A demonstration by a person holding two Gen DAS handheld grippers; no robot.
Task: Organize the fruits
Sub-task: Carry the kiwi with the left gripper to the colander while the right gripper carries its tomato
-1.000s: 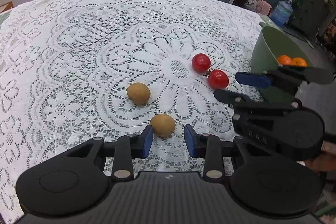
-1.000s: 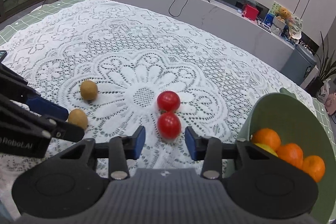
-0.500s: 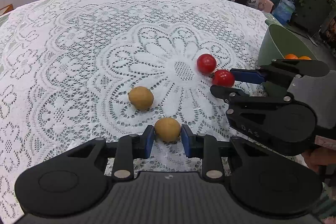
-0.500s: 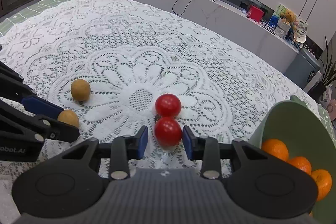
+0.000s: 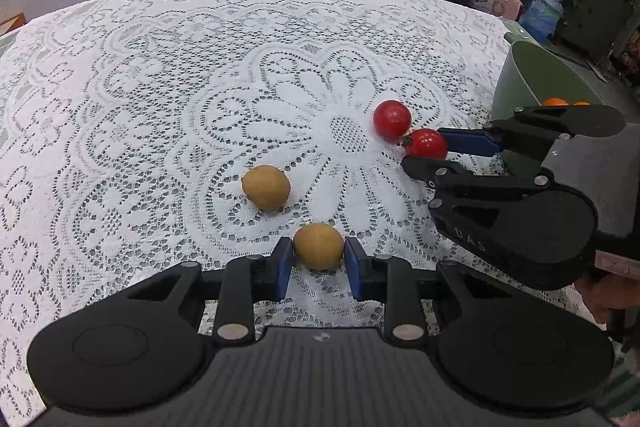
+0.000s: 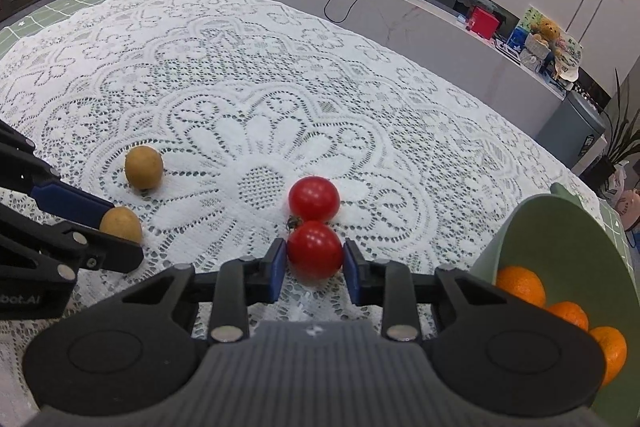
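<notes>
Grasp step: left hand-held gripper (image 5: 319, 262) clamped on brown fruit (image 5: 319, 245), right hand-held gripper (image 6: 315, 264) on tomato (image 6: 314, 250). Next: lift both, carry to bowl (image 6: 532, 227) at 3 o'clock.

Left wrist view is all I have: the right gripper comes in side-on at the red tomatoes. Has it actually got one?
Observer: Yes. In the right wrist view the right gripper has just been closing, and both blue pads press on the near tomato.
Operator: And the other tomato?
Observer: The far tomato lies free on the lace cloth just behind it. I cannot tell whether they touch.
Operator: How full is the bowl?
Observer: The green bowl shows at least three oranges, low inside it.
</notes>
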